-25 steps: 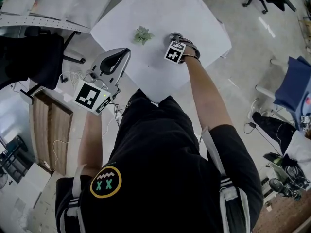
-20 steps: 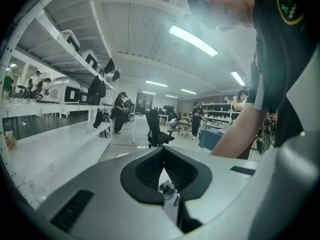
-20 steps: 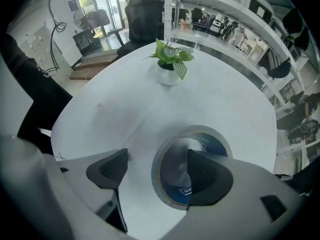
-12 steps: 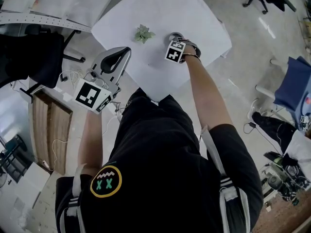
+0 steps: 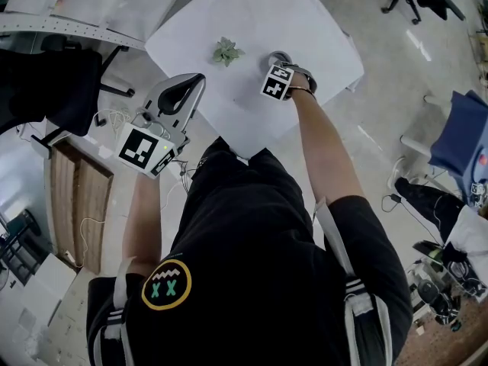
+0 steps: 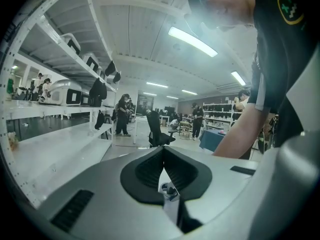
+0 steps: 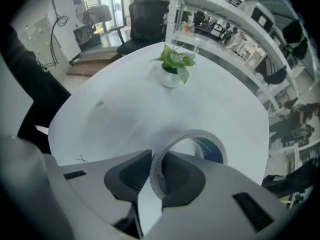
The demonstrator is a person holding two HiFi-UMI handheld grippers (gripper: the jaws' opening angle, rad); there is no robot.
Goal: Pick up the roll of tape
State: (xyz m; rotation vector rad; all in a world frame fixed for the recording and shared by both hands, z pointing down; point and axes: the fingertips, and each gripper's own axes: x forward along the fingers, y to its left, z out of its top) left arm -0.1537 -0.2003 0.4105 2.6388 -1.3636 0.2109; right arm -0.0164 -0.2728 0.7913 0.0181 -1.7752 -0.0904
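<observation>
Tabletop (image 5: 244, 21), off edges: R hand-held gripper (image 7: 156, 164) just closing on tape roll (image 7: 212, 151)

Tape (image 7: 208, 148) on tbl (image 7: 125, 109), plant (image 7: 172, 66) — to its L

Head and right gripper views share the table (image 5: 252, 14) from above; left gripper view faces level.

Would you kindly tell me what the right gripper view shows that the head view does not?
Only the right gripper view: the right gripper, its jaws just closing, pinches the wall of the white tape roll with a blue core. Only the head view: the left gripper, held at the white table's edge. Both: that table and the small green potted plant.
</observation>
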